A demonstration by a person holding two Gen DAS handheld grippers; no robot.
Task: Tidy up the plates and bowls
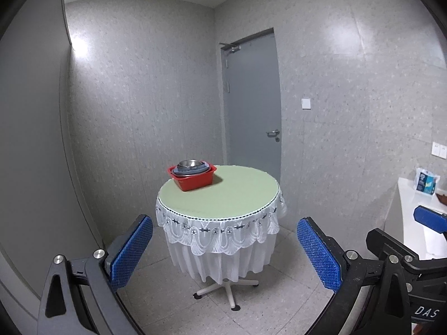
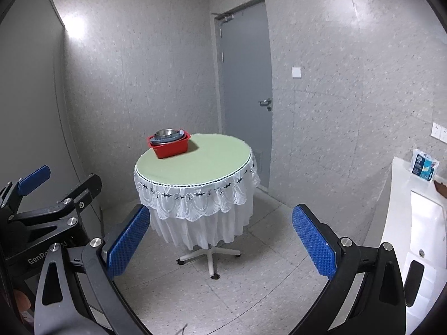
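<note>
The left gripper (image 1: 225, 251) is spread wide, its blue textured pads (image 1: 131, 251) holding nothing, well apart from the table. The right gripper (image 2: 220, 240) is just as wide and also grips nothing. A round table (image 1: 237, 195) with a pale green top and white lace skirt stands on a wheeled white base. Near its far left edge sits a red plastic tub (image 1: 192, 178); stacked inside are grey-blue plates or bowls (image 1: 190, 170), too small to tell apart, topped by a shiny steel bowl (image 1: 188, 164)
</note>
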